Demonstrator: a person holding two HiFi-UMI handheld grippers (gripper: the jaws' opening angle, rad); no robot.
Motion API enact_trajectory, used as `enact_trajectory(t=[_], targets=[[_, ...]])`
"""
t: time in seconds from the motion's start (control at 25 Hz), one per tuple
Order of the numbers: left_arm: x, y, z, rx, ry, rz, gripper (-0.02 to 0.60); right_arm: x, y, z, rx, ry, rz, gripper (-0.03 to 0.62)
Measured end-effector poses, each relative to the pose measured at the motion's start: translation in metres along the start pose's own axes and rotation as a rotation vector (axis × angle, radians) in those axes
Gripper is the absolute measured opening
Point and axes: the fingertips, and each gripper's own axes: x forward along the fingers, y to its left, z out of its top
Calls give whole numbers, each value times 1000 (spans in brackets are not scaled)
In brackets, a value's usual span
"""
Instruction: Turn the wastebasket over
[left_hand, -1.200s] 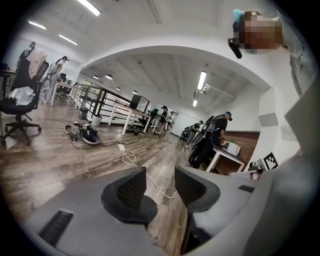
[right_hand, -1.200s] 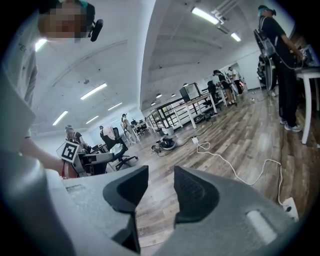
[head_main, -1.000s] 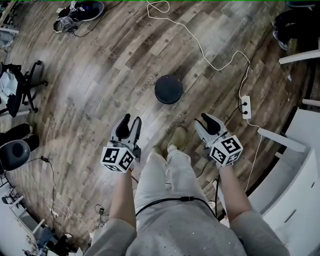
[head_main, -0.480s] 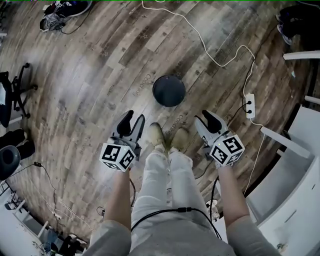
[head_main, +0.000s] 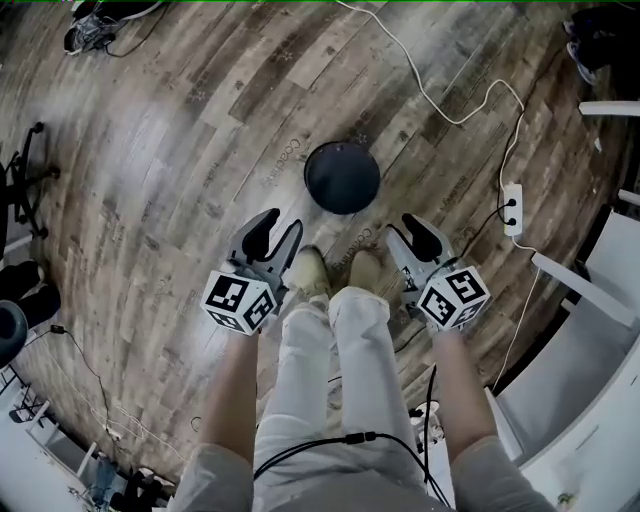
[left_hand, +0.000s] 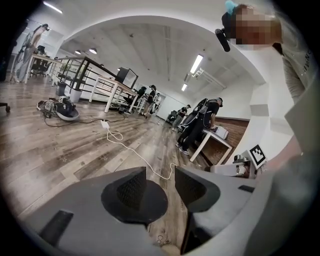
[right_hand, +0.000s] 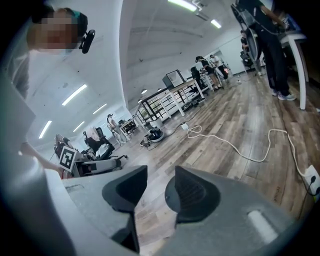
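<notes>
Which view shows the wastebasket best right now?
Head view: the wastebasket shows whole from above, on the floor ahead of the shoes. I can't make it out in either gripper view, only jaws and floor.

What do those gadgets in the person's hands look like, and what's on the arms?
The left tool and right tool are each grey, with two pointed jaws lined with black ribbed pads. A white cube printed with black square markers caps the back of each. The person wears short grey sleeves; a thin black cable crosses the light trousers.
</notes>
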Motion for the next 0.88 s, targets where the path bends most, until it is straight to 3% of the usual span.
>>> enact_trajectory(t=[0.36, 0.6, 0.88], targets=[[58, 27, -66, -58, 19, 19, 175, 40, -54, -57, 24, 36, 12, 164], [87, 65, -109, -155, 56, 72, 175, 76, -90, -81, 27, 38, -18, 176], [124, 104, -147, -167, 117, 90, 175, 119, -140, -97, 97, 47, -76, 209]])
